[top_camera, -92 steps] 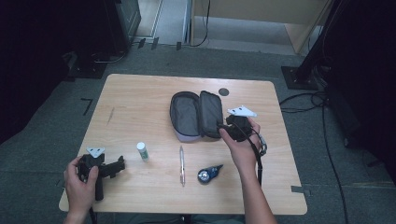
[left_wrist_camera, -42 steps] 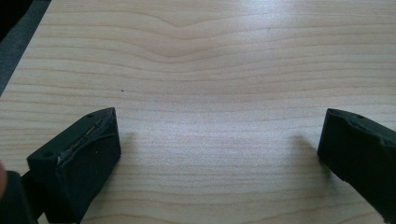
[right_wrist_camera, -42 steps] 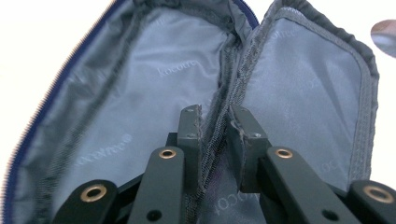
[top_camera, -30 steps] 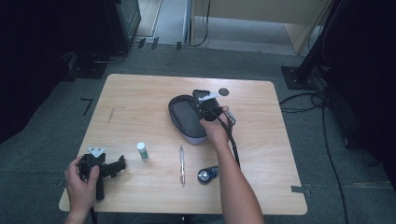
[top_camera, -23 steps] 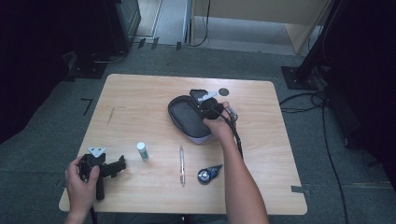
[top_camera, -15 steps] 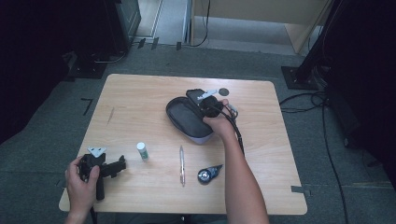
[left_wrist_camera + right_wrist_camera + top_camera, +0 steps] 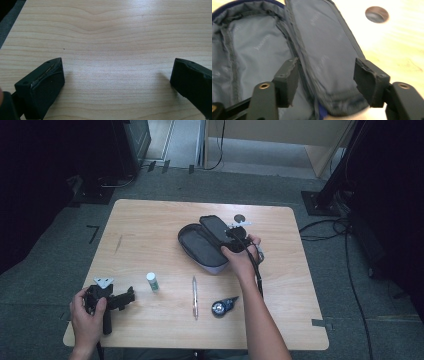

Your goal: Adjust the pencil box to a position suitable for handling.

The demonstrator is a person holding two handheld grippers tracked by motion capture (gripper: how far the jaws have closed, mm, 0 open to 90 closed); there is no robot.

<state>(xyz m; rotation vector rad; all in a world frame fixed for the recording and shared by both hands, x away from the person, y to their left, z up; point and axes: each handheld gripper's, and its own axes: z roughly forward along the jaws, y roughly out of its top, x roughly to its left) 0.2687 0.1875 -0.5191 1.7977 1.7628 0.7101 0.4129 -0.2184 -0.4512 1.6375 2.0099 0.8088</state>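
An open dark pencil case (image 7: 200,250) with grey lining lies at the table's middle. Its lid (image 7: 214,227) is tilted up. My right gripper (image 7: 234,236) is at the lid's right side. In the right gripper view the lid (image 7: 329,50) lies between the two black jaws of the right gripper (image 7: 327,82), which stand apart on either side of its near end. The case's empty inside (image 7: 254,50) is to the left. My left gripper (image 7: 112,297) rests near the front left corner. It is open over bare wood (image 7: 115,50), with nothing between the left gripper's (image 7: 117,85) jaws.
A small white tube (image 7: 152,281) stands right of the left gripper. A pen (image 7: 194,297) and a correction-tape roller (image 7: 222,306) lie near the front edge. A round hole (image 7: 240,218) in the tabletop is just behind the case, also seen as the hole (image 7: 377,14).
The right gripper came from the case's right side onto the lid, pushed it up and leftward, then drew back slightly. The left gripper has stayed put.
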